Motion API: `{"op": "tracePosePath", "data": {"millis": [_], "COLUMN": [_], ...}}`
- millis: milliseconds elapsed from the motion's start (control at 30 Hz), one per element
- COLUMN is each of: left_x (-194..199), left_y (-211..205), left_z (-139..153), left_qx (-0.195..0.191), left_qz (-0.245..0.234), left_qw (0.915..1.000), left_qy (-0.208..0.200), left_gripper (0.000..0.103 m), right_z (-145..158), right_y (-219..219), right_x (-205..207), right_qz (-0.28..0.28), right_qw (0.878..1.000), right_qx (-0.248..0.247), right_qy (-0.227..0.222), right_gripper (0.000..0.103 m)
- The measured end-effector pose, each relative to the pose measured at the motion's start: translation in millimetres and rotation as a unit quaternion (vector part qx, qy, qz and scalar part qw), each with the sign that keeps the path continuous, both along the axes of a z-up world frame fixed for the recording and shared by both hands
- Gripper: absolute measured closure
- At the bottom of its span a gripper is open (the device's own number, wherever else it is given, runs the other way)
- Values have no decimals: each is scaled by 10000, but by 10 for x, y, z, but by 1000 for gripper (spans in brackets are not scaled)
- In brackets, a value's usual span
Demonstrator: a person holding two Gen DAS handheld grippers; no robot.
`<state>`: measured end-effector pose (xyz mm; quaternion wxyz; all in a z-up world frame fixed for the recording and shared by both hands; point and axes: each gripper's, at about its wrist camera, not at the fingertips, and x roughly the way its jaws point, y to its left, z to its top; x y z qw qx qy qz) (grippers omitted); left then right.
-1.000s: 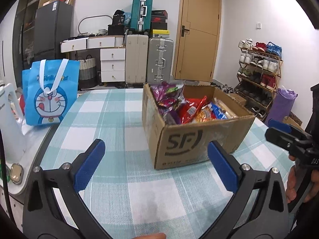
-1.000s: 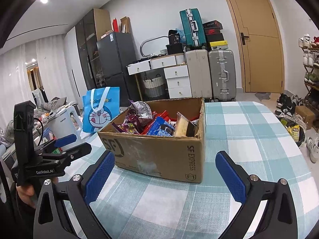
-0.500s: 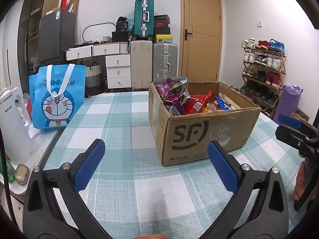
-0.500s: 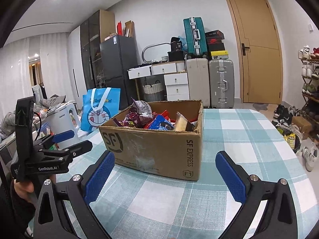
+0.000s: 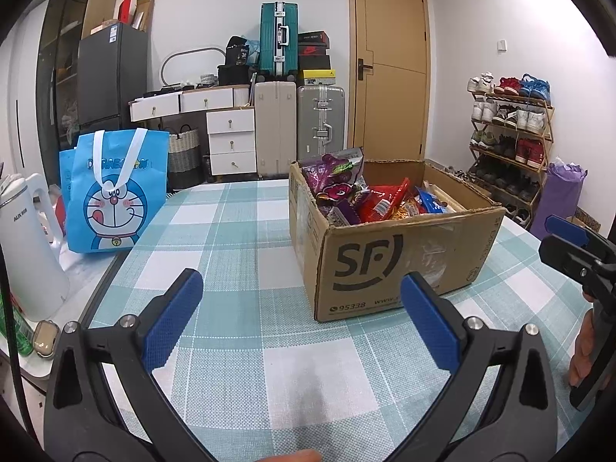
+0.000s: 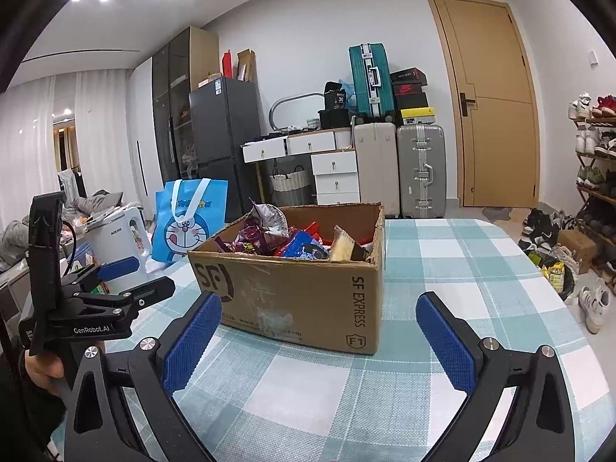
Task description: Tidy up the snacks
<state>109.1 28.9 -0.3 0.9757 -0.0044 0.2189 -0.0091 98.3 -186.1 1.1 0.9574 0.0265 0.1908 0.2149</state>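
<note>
1. A checked teal tablecloth point(image 5: 246, 231) covers the table.
2. On it sits a cardboard box point(image 5: 392, 265) full of snack packets point(image 5: 369, 200) (purple, red, blue).
3. Left gripper point(image 5: 300, 323) and right gripper point(image 6: 319, 337) hover before it, fingers spread, empty.
4. A blue cartoon bag point(image 5: 115, 192) stands well left.

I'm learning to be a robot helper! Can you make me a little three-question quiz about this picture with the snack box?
1. True or false: the cardboard box is empty.
2. Which gripper is holding a snack? A) left gripper B) right gripper C) neither
3. Fill in: the blue cartoon bag stands beside the white ____.

Key:
1. False. It is full of snack packets.
2. C. Both have their jaws open and empty above the checked tablecloth.
3. Kettle.
</note>
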Motion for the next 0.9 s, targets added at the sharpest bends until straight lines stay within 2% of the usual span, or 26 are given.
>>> {"op": "tracePosePath", "data": {"millis": [900], "left_x": [29], "left_y": [14], "left_z": [-4], "left_qx": [5], "left_qz": [43], "left_qw": [10000], "left_qy": [46], "left_gripper": [1], "right_z": [-3], "right_y": [17], "right_x": [-20], "right_qz": [-34], "right_qw": [10000], "right_qx": [-87], "right_qy": [-23], "right_gripper": [0]}}
